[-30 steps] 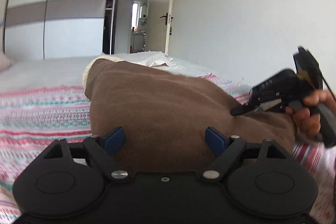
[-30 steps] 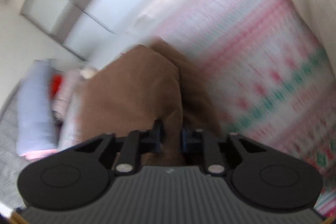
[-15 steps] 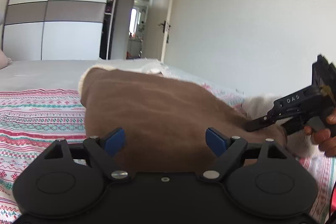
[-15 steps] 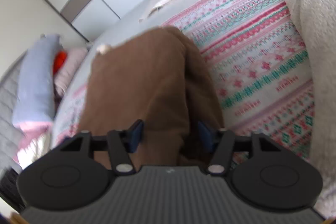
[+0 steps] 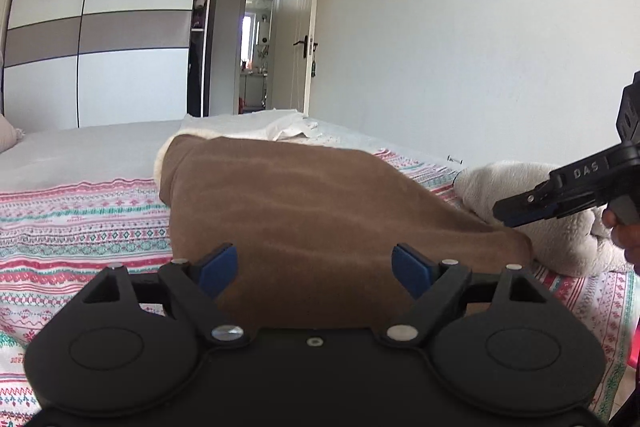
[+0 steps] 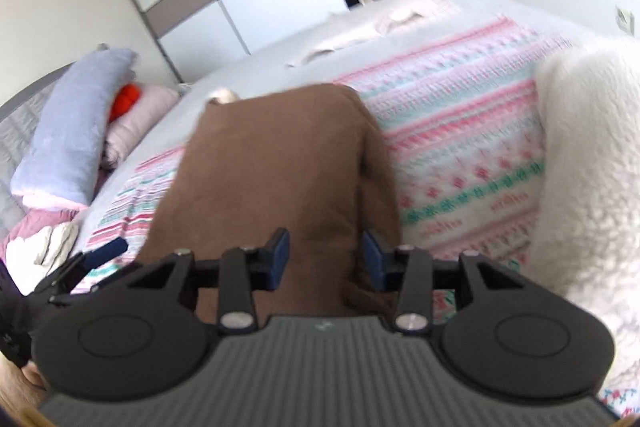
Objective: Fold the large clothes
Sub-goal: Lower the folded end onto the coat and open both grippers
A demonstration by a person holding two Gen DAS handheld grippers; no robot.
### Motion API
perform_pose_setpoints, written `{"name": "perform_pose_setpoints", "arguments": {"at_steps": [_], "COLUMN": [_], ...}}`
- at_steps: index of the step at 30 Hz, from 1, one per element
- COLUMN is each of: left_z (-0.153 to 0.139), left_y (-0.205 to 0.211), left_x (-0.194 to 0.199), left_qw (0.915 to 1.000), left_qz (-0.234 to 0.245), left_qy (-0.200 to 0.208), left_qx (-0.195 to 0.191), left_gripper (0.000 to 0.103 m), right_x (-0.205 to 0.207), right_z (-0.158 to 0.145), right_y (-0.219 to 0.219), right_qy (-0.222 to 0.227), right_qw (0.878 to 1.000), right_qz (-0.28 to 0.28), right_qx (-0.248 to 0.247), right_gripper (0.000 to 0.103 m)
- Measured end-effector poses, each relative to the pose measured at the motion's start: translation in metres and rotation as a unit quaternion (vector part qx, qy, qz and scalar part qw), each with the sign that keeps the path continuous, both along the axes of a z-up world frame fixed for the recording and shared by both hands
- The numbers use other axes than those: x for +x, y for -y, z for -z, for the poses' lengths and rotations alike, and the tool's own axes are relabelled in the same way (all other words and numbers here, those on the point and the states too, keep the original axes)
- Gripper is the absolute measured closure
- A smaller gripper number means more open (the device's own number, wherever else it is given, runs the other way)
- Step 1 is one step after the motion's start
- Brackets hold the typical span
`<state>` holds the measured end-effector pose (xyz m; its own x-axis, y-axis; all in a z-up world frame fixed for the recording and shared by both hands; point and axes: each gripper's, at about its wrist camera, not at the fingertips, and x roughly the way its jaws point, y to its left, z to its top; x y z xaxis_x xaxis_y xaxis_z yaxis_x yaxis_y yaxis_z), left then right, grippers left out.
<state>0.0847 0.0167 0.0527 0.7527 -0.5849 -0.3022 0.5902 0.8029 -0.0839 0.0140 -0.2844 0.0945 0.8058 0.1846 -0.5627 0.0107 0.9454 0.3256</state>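
The brown garment (image 5: 304, 211) lies folded into a long thick bundle on the bed (image 5: 80, 219), across the striped pink-and-green bedspread, with a cream fleece lining showing at its far end. I read it as a heavy, soft, plush piece: it will sag and slump rather than hold a crease, and the suede-like face looks grippy, not slippery. I would take it at a doubled edge or corner at the near end, through all the layers, since a pinch on the top layer alone would probably peel the fold open. My left gripper (image 5: 316, 263) hangs low over the near end with its fingers wide apart and nothing between them. My right gripper (image 6: 324, 259) looks down the length of the bundle, its fingers part-way apart with brown cloth showing in the gap but the pads not pressing on it. Just right of the bundle sits a white fleecy garment (image 6: 592, 187), bunched up. Further off are pillows (image 6: 72, 131) at the head of the bed, a flat white cloth (image 5: 260, 123) on the far side, then the sliding wardrobe (image 5: 100, 27) and an open door (image 5: 308, 39).
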Motion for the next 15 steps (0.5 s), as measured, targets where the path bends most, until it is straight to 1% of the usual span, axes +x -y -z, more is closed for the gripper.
{"name": "perform_pose_setpoints", "arguments": {"at_steps": [2,3,4,6,12,15], "left_z": [0.003,0.007,0.011,0.014,0.016,0.015], "left_y": [0.004,0.007,0.009,0.015,0.004,0.002], "left_x": [0.001,0.003,0.003,-0.005,-0.014,-0.023], "left_qw": [0.9998,0.9992,0.9988,0.9976,0.9971,0.9958], "left_qz": [0.004,0.004,0.003,-0.001,-0.017,-0.029], "left_qy": [-0.019,-0.032,-0.035,-0.018,-0.045,-0.057], "left_qx": [0.010,0.022,0.035,0.067,0.058,0.066], "left_gripper": [0.019,0.019,0.019,0.019,0.019,0.019], "right_x": [0.003,0.004,0.003,0.000,-0.017,-0.026], "right_z": [0.006,0.010,0.011,0.014,0.017,0.016], "right_y": [-0.010,-0.014,-0.016,-0.018,-0.023,-0.029], "right_qy": [-0.015,-0.024,-0.031,-0.038,-0.037,-0.032], "right_qw": [0.999,0.998,0.998,0.997,0.995,0.993], "right_qz": [0.000,0.002,0.002,0.000,0.000,0.004], "right_qx": [-0.036,-0.051,-0.058,-0.067,-0.091,-0.113], "right_gripper": [0.064,0.064,0.064,0.064,0.063,0.063]}}
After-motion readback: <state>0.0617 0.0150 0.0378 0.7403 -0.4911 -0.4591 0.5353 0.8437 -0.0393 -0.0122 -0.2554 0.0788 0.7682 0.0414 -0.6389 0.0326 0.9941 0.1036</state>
